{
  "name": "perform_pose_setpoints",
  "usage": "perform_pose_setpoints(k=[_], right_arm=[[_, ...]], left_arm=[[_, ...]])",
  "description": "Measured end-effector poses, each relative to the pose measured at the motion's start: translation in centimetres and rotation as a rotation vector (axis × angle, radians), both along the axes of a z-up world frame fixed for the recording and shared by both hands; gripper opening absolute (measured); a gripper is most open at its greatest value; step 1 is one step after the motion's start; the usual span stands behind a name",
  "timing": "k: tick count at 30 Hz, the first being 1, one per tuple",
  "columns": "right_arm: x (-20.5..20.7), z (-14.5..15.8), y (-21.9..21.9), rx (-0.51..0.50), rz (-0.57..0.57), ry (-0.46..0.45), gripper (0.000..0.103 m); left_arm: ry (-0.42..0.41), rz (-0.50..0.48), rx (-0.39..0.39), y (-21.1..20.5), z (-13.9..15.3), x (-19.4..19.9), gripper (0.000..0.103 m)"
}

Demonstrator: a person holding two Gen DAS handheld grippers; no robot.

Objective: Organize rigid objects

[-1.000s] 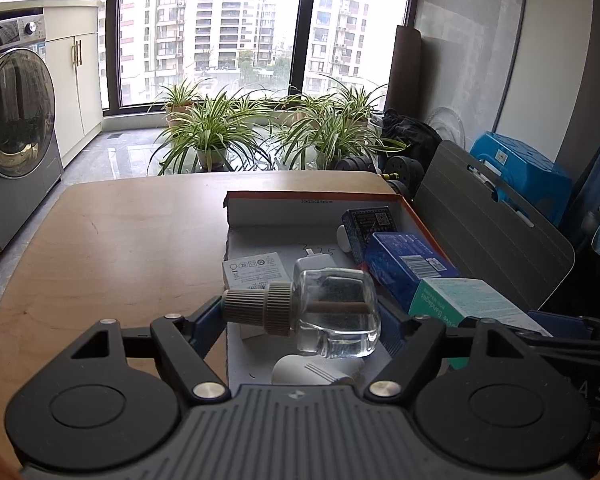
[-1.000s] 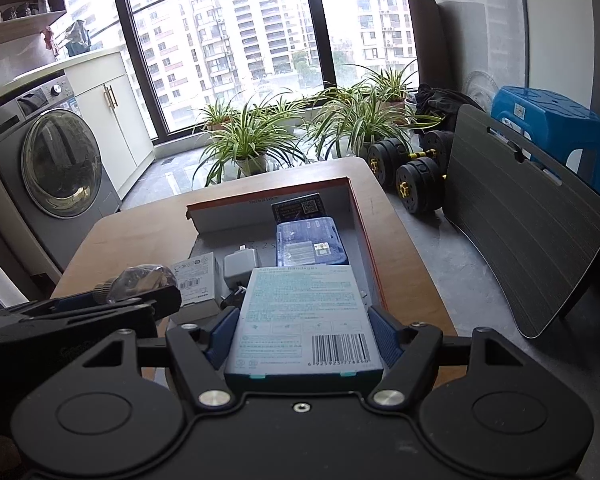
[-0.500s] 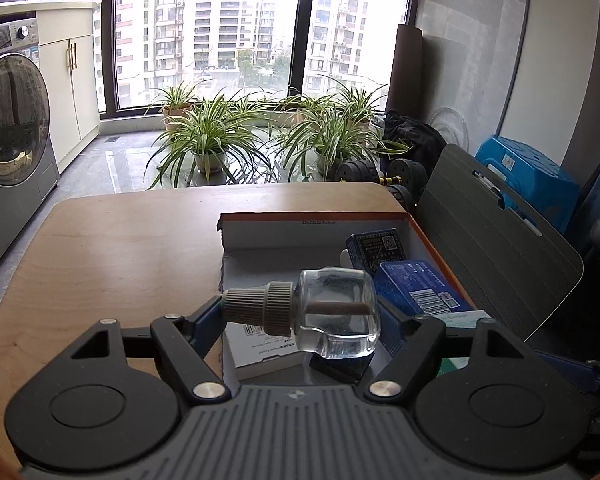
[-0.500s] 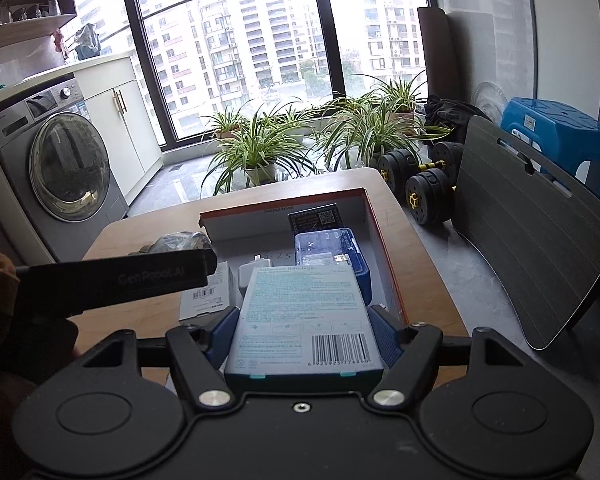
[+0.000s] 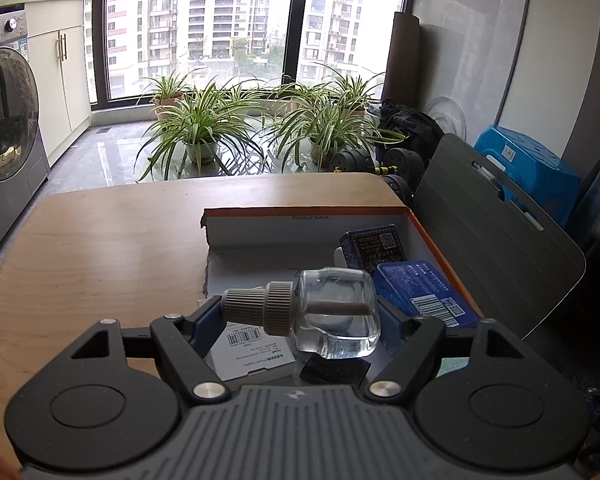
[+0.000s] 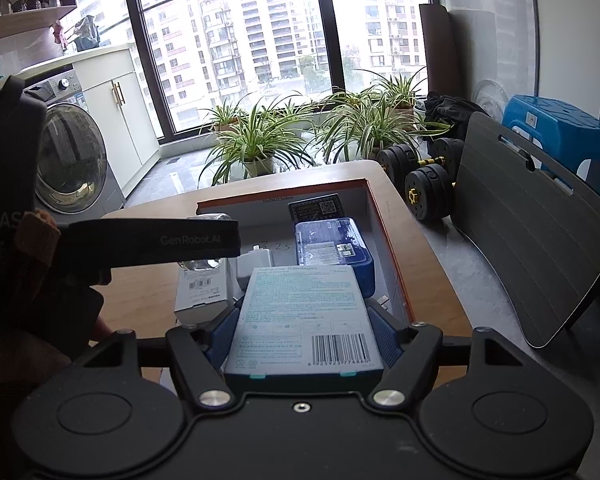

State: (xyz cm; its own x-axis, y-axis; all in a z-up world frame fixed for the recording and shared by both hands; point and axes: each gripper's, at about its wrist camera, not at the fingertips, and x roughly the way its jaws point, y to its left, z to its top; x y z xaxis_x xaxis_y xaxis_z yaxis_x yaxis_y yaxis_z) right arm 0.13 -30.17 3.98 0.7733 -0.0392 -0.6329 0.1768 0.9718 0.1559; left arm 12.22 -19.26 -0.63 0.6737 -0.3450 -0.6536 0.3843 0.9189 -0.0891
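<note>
My left gripper [image 5: 300, 316] is shut on a clear glass bottle [image 5: 336, 316] with a grey ribbed cap, held sideways above the near end of the orange-rimmed shallow box [image 5: 440, 240]. My right gripper [image 6: 304, 320] is shut on a pale teal bandage box [image 6: 304, 316], held above the same box's [image 6: 384, 220] near right part. Inside lie a dark patterned box [image 5: 374, 244], a blue box [image 5: 424, 296], a white barcode box [image 5: 252, 348] and a white plug [image 6: 256, 260]. The left gripper's side [image 6: 152, 240] crosses the right wrist view.
The box sits on a wooden table [image 5: 100, 248]. A dark grey board [image 5: 496, 248] leans off the table's right edge, with dumbbells [image 6: 420, 176] and a blue stool [image 6: 560, 132] on the floor. Potted plants [image 5: 204, 128] and a washing machine [image 5: 4, 120] stand beyond.
Both grippers have risen and drawn back from the box with their loads still held. The left gripper now shows higher and closer in the right wrist view.
</note>
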Motion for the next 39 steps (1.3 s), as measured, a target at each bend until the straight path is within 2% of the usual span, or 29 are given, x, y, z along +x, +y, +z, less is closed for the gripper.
perform_pose_setpoints(k=[5, 16, 18, 21, 27, 35, 39], right_arm=[[0.4, -0.9, 0.2, -0.008, 0.025, 0.048, 0.085], [-0.8, -0.7, -1.9, 0.018, -0.039, 0.023, 0.087], [-1.3, -0.5, -2.0, 0.019, -0.043, 0.016, 0.087], [-1.7, -0.2, -2.0, 0.018, -0.049, 0.010, 0.087], [-3.1, 1.1, -1.9, 0.009, -0.040, -0.011, 0.088], [-6.1, 1.7, -2.3, 0.000, 0.000, 0.008, 0.090], [-7.3, 1.5, -2.5, 0.017, 0.023, 0.028, 0.090]], left_arm=[[0.014, -0.011, 0.003, -0.6, -0.4, 0.6, 0.079], [0.077, -0.052, -0.015, -2.2, -1.7, 1.8, 0.079], [0.068, -0.049, -0.015, -2.3, -1.4, 1.6, 0.086], [0.054, -0.051, -0.015, -1.9, -0.6, 1.0, 0.089], [0.018, -0.014, -0.008, 0.0, 1.4, -1.4, 0.103], [0.011, 0.066, -0.006, 3.0, 3.1, -6.9, 0.103], [0.026, 0.102, 0.039, 3.5, 2.5, -9.2, 0.103]])
